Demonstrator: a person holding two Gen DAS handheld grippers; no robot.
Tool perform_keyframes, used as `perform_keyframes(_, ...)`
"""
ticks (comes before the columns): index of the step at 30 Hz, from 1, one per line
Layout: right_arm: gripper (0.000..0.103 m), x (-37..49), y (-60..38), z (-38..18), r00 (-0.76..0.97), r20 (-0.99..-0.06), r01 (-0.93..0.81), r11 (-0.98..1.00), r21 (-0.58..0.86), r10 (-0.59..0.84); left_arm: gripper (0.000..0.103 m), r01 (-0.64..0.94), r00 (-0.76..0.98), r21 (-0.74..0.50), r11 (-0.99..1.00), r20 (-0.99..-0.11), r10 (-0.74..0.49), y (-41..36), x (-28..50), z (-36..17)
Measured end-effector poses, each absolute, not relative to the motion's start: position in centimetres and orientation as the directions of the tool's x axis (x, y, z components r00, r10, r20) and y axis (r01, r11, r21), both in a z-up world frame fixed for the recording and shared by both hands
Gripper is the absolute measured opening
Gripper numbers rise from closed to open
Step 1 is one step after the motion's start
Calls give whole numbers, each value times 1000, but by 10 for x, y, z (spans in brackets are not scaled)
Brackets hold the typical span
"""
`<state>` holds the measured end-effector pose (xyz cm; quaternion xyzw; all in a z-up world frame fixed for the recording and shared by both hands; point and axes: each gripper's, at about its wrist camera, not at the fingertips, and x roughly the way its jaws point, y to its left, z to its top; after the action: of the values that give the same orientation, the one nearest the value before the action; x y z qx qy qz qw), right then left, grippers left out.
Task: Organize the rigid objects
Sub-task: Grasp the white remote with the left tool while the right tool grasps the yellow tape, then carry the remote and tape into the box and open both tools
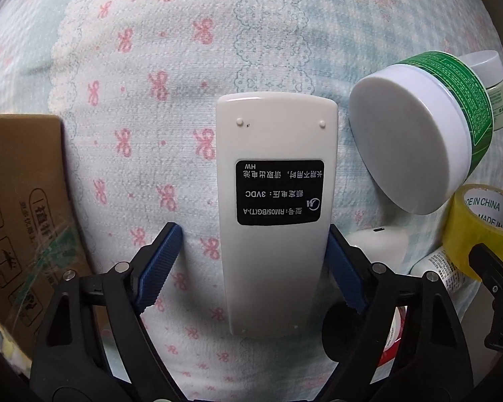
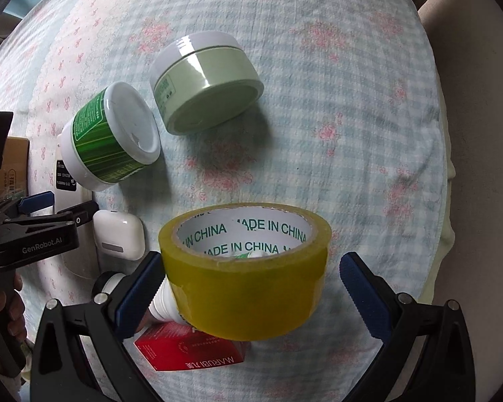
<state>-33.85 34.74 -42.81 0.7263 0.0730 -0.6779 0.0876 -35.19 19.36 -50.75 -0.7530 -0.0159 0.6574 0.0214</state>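
A white remote control [image 1: 275, 207] lies face down on the bed cover, its black label up. My left gripper [image 1: 255, 258] is open around its near half; the right pad touches its side, the left pad stands apart. A yellow tape roll [image 2: 244, 278] sits between the fingers of my open right gripper [image 2: 251, 288]; the left pad touches it, the right pad is apart. The roll also shows in the left wrist view [image 1: 483, 227]. A green-labelled white jar [image 2: 110, 140] and a pale green jar [image 2: 208, 90] lie on their sides.
A cardboard box [image 1: 20, 207] stands at the left. A white earbud case [image 2: 119, 236] lies beside the remote. A red box [image 2: 191, 348] and a white tube [image 2: 164, 305] lie under the tape roll. The bed edge [image 2: 452, 174] runs along the right.
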Motion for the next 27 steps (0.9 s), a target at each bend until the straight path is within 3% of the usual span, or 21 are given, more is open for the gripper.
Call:
perform_keyframes(4, 96, -342, 346, -430, 82, -996, 225, -974, 40, -22, 70, -47, 128, -37, -998, -991, 31, 205, -348, -505)
perform_keyframes(8, 96, -344, 346, -426, 70, -997, 215, -976, 35, -20, 55, -71, 123, -52, -996, -992, 43, 213, -341, -502)
perform_keyframes(20, 95, -339, 359, -398, 27, -998, 114, -992, 52, -49, 55, -47, 104, -105, -993, -990, 100, 186, -321, -468)
perform_keyframes(27, 95, -326, 366, -336, -58, -995, 44, -996, 75, -77, 54, -35, 36, -153, -988, -988, 152, 164, -298, -398)
